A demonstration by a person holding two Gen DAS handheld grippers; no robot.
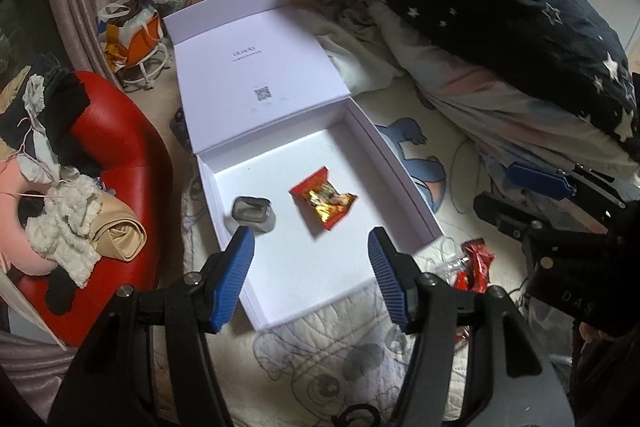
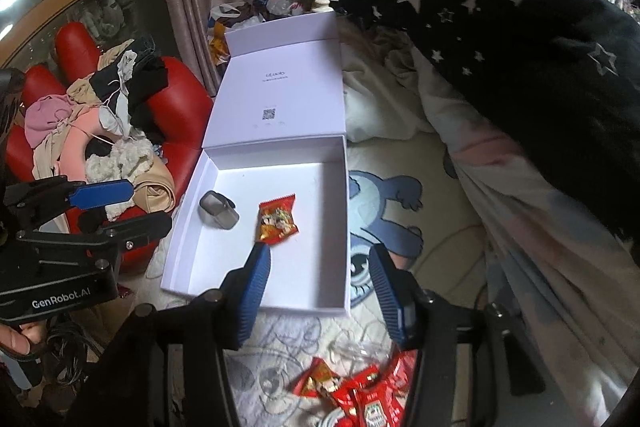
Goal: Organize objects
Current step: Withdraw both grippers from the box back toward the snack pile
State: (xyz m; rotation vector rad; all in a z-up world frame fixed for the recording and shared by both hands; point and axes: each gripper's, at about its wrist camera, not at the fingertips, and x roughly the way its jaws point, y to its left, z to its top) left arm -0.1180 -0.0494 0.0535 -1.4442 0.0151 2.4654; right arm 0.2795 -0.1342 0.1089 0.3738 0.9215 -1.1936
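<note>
My right gripper (image 2: 320,267) hangs with jaws wide and empty; the loose red packets (image 2: 356,393) lie on the bed just beneath and behind them, nearest this hand. Left gripper (image 1: 311,247): jaws wide, empty. Ahead, the white box (image 2: 338,301) holds one packet (image 2: 277,223), long axis running away from me.

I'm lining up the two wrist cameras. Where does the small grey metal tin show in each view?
Left wrist: the small grey metal tin lies in the open white box, at its left wall, above the left fingertip.
Right wrist: same tin, left of centre.
Shared landmark: the red-and-gold snack packet, right of the tin.
</note>
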